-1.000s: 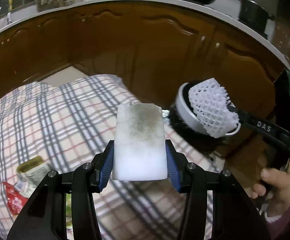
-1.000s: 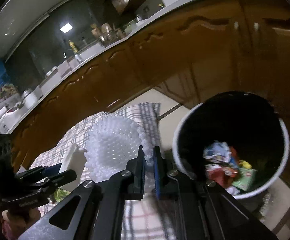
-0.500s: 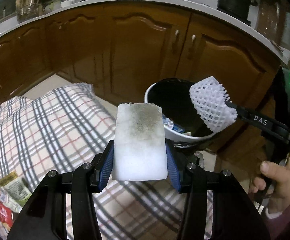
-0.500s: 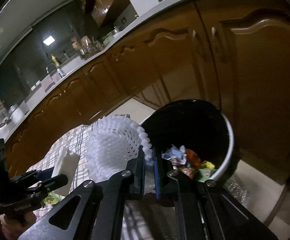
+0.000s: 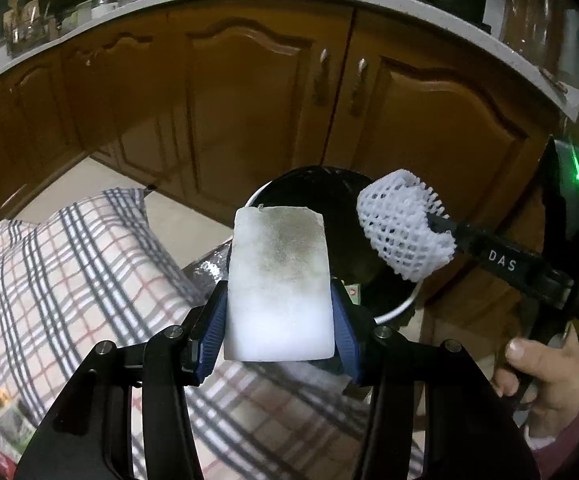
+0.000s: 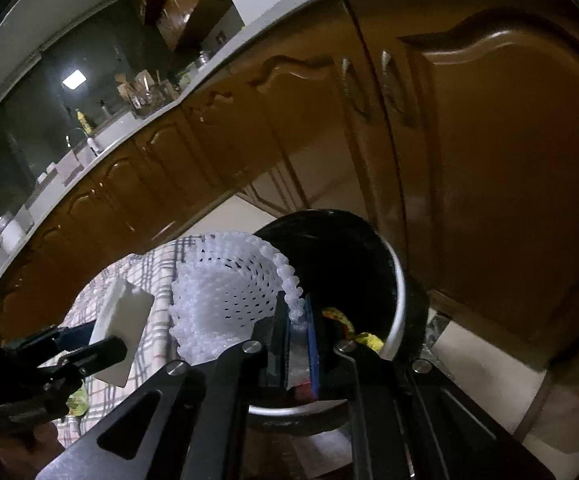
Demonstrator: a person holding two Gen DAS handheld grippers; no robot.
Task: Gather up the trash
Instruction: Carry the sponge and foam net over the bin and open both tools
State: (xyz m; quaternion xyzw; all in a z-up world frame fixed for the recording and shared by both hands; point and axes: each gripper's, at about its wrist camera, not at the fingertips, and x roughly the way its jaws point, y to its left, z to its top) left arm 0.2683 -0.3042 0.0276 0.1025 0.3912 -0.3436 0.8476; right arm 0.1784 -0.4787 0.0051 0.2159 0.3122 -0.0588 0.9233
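My left gripper is shut on a dirty white sponge block, also seen from the side as the sponge block in the right wrist view. My right gripper is shut on the rim of a white foam fruit net; the net hangs over the bin in the left wrist view. The black-lined trash bin with its metal rim stands just past both grippers, with wrappers inside.
Brown cabinet doors rise right behind the bin under a white counter. A checked cloth lies at the left with a green packet on it. A hand holds the right gripper's handle.
Both grippers have travelled from over the checked cloth towards the bin, which now sits directly behind the sponge and under the net. Both grips are unchanged.
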